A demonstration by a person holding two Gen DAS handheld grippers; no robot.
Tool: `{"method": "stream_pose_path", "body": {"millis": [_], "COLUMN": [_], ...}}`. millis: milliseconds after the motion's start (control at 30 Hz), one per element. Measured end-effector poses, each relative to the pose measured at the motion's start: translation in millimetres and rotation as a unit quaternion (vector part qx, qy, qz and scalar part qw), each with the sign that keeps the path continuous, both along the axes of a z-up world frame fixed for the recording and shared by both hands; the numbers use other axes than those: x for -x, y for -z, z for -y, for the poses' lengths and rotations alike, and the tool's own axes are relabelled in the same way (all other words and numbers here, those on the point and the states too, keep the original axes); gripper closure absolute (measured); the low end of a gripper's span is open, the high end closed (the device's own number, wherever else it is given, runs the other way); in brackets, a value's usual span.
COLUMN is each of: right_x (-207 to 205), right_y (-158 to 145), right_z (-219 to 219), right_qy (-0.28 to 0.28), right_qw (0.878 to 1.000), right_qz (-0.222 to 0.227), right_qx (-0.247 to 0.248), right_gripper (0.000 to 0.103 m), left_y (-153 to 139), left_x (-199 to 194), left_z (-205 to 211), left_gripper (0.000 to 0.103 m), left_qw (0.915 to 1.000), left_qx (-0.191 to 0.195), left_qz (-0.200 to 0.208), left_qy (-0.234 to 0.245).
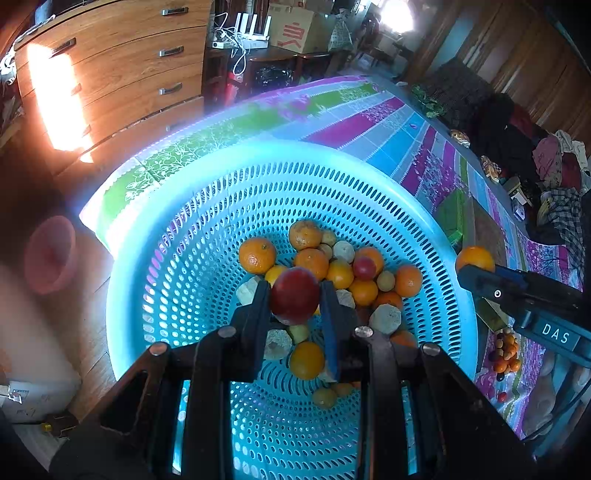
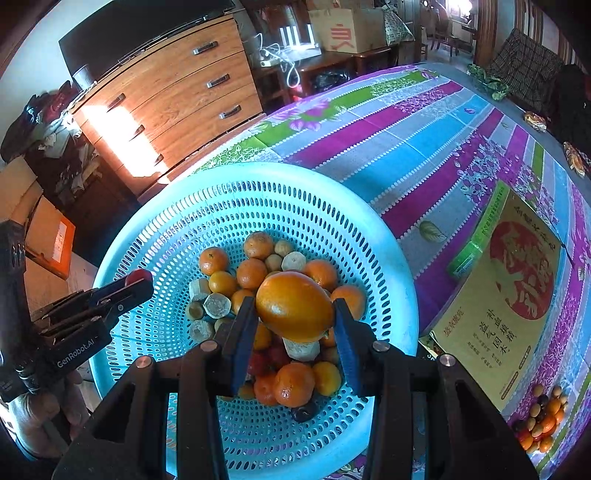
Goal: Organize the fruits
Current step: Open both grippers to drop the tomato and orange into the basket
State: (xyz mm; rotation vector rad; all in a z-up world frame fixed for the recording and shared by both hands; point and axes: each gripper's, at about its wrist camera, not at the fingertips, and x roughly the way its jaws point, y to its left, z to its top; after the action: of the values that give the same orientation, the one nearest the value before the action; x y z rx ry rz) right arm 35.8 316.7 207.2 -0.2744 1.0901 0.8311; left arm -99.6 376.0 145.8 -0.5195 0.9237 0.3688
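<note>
My left gripper [image 1: 294,295] clamps a smooth red fruit [image 1: 294,294]; my right gripper [image 2: 295,314] clamps a firm, slippery orange [image 2: 294,305] at its widest middle.

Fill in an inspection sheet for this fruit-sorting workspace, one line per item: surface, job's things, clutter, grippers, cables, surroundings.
Surface: table under a striped floral cloth.
Job's things: blue perforated basket holding oranges, small red fruits and pale pieces; small fruit pile on the cloth.
Clutter: yellow printed box beside the basket.
Grippers: left gripper shut on a red fruit; right gripper shut on an orange; both above the basket.
Cables: white cables on a far side table.
Surroundings: wooden drawer chest, cardboard box.
</note>
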Motion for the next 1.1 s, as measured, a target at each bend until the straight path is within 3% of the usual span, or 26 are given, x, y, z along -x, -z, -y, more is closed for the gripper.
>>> {"method": "stream_pose_path", "body": {"millis": [1000,1067,1100], "right_x": [-1.3,-1.7,-1.8], "right_y": [11.3,12.3,12.9], "right_z": [-0.4,0.0,-0.1], "right_qy": [-0.001,-0.001,-0.001], "right_qw": [1.0,1.0,1.0], "right_qz": [-0.007,-0.008,-0.009], "right_qx": [0.009,0.01,0.01], "right_gripper": [0.057,0.057,0.057], "left_y": [10.7,11.4,11.9], "left_x": [-0.6,-1.0,-0.9], "left_z": [2.2,2.0,1.9], "left_gripper": [0.075,0.072,0.064], "left_qw": [0.9998,0.9998,0.9998], "left_qx": [0.001,0.001,0.002], "left_qz": [-0.018,-0.019,-0.018], "left_qy": [-0.007,-0.008,-0.009]}}
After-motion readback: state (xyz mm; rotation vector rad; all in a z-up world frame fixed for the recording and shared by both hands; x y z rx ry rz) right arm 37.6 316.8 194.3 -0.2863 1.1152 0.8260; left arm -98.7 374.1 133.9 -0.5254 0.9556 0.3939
